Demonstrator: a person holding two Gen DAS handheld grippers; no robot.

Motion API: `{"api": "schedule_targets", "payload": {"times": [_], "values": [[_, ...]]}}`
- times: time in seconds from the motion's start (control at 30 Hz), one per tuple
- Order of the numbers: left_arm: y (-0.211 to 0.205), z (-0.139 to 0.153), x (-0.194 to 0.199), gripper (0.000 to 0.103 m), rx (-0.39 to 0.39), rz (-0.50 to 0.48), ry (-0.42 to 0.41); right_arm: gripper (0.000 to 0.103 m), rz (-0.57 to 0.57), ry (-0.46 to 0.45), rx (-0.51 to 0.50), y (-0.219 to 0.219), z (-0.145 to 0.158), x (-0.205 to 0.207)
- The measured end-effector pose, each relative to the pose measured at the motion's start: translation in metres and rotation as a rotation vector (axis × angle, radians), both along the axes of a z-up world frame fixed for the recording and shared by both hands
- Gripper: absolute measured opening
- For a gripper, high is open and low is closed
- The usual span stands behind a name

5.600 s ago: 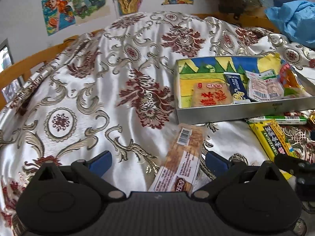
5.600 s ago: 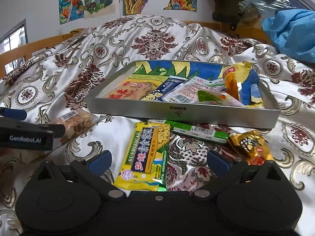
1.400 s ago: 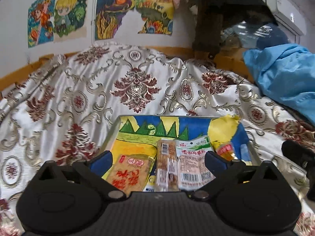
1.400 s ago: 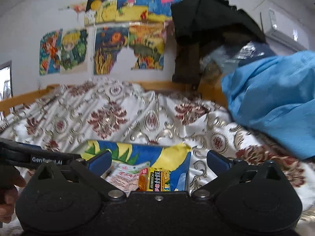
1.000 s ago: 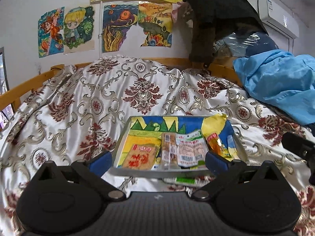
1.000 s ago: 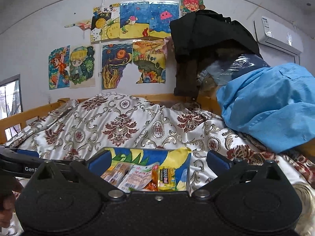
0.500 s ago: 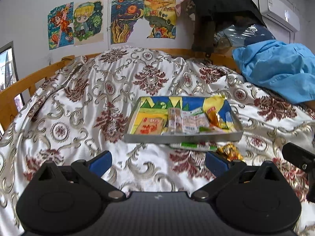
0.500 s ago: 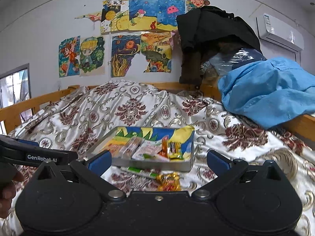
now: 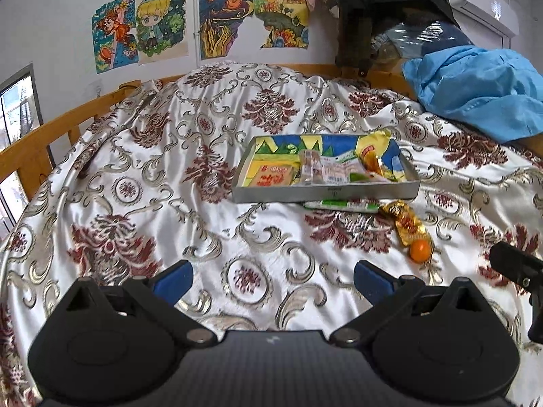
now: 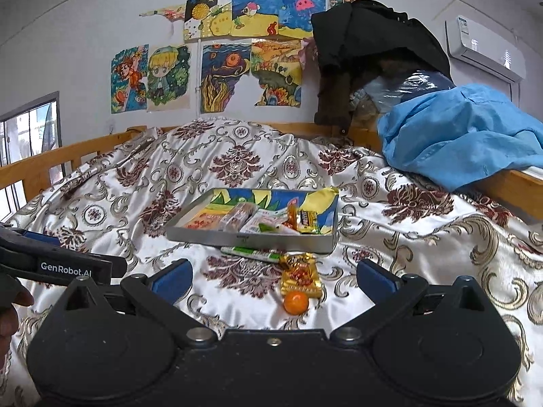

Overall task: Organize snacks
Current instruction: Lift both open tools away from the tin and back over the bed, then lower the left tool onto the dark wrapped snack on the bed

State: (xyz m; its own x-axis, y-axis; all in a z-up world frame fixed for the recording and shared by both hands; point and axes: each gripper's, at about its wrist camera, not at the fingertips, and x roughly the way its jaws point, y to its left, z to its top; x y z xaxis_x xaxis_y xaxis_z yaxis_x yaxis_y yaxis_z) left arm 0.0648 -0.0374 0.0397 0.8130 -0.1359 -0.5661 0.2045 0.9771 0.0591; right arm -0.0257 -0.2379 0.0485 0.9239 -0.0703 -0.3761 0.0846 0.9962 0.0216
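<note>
A patterned satin bedspread point(image 9: 190, 183) is covering the bed, and a metal tray point(image 9: 325, 192) of snack packets is sitting on it. Against the tray's near wall a green packet point(image 9: 341, 205) is lying, with a gold packet point(image 10: 301, 275) and a small orange point(image 10: 296, 302) nearer still. Behind the tray, drawings point(image 10: 244, 51) are hanging on the wall; to its right a blue cloth point(image 10: 465, 135) is lying heaped. The left gripper point(image 9: 271, 279) and the right gripper point(image 10: 273, 279) are hovering with fingers spread wide, gripping nothing.

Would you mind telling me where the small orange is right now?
The orange lies on the bedspread outside the tray, touching the near end of the gold packet, ahead of the open right gripper.
</note>
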Motion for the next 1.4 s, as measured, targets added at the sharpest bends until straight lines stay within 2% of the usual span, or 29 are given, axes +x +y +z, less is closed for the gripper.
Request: {"api": "schedule_targets", "payload": {"times": [0.27,0.43,1.03,1.4], "values": [[0.015,-0.007,-0.020,0.103,0.007,0.025,0.011,0.102,-0.007,0.001,0.006,0.006,-0.005,-0.019],[0.020,-0.014,-0.027,0.103,0.005,0.027,0.026,0.102,-0.019,0.045,0.006,0.006,-0.010,-0.020],[0.034,-0.036,-0.023,0.103,0.039,0.086,0.101,0.102,-0.060,0.162,0.032,-0.001,-0.034,-0.008],[0.036,-0.043,-0.021,0.103,0.062,0.102,0.124,0.102,-0.058,0.186,0.037,0.000,-0.040,-0.003]]}}
